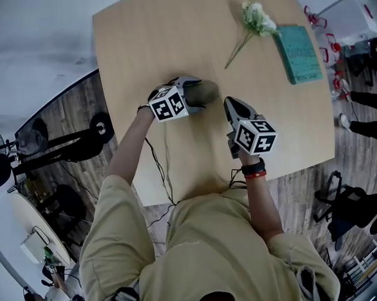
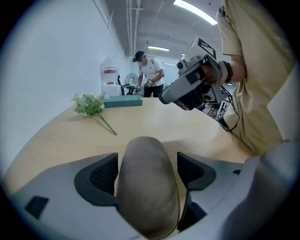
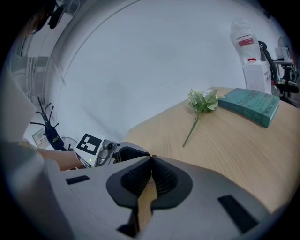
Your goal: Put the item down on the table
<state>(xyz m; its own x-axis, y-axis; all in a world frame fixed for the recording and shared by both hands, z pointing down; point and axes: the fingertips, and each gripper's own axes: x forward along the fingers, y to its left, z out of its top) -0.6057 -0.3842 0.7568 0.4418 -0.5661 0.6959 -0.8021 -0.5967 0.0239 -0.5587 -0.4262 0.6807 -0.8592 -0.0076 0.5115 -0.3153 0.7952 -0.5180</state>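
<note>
**Left fingers clamped on the item, over mid-table**

Left gripper (image 2: pixel 146 174): my fingers (image 2: pixel 104 176) are clenched on the item (image 2: pixel 146 187), a brown, rounded, oblong thing, potato-like; one pad on each side of it; its long axis runs along the fingers, with the blunt nose sticking out past the tips; so the item is in my grip, not yet lying free. In the head view it is over the table (image 1: pixel 171 35), around the middle; can't tell whether its underside touches the wood.

My guess at what is left: lower it straight down, then let the fingers part; a round body like this may roll sideways once freed.

Right gripper (image 3: pixel 151 180): fingers pressed together, nothing between them; it hovers just beside the item's nose, on its right; the left hand does the work here, and the right sits close enough to be in the way of a roll.

Room: bare wood under and all round the item; the near table edge, by my body, is the closest edge. Farther out lies a flower sprig (image 1: pixel 255 18), then a teal book (image 1: pixel 299 53) just beside it; both well apart from the item. Beyond the table a person (image 2: pixel 149 70) stands in the background.
</note>
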